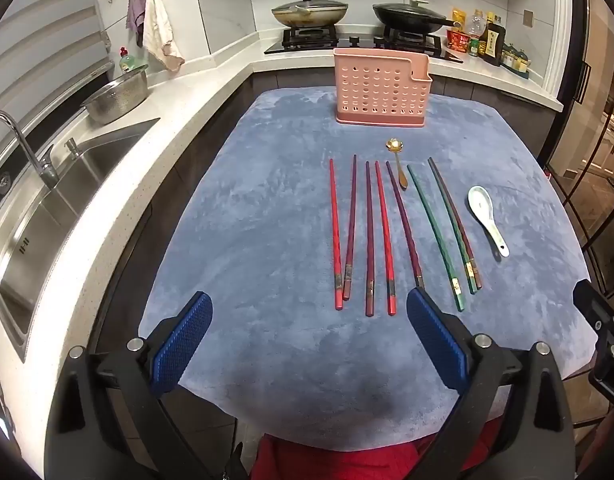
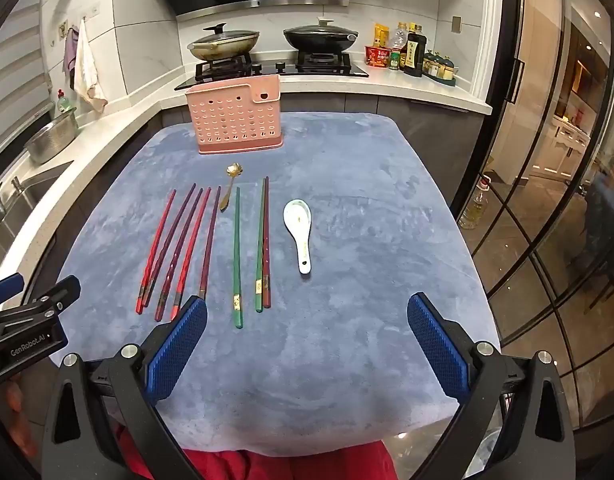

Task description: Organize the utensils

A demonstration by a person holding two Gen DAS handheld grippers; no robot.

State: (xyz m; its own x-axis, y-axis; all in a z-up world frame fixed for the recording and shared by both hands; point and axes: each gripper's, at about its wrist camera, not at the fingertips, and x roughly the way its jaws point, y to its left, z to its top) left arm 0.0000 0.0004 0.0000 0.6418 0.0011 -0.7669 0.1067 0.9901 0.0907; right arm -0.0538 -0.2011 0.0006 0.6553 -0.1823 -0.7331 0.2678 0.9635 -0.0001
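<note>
Left wrist view takes in the steel sink (image 1: 63, 184) and tap (image 1: 23, 140) along the left counter, which the right wrist view cuts to a sliver; the right wrist view instead shows glass doors (image 2: 547, 200) on the right and a bottle (image 2: 477, 206) on the floor beside them. Both grippers hang over the near edge of the desk (image 1: 267, 240), the left gripper (image 1: 309, 336) and right gripper (image 2: 307, 338) each with fingers spread wide and nothing between them. On the blue cloth the chopsticks (image 1: 371, 236) lie side by side: red and purple ones to the left, two green ones and a dark one to the right. A small gold spoon (image 1: 397, 160) lies just beyond them, its bowl toward the far side. The white ceramic spoon (image 2: 301, 232) lies right of the chopsticks, apart from them. The pink perforated holder (image 1: 381, 88) stands upright at the far edge of the cloth. Behind it, two lidded pans (image 2: 223, 44) sit on a gas hob, with sauce bottles (image 2: 413, 54) to their right. The left gripper's near finger hides the near end of one purple chopstick. The holder's inside cannot be seen.
</note>
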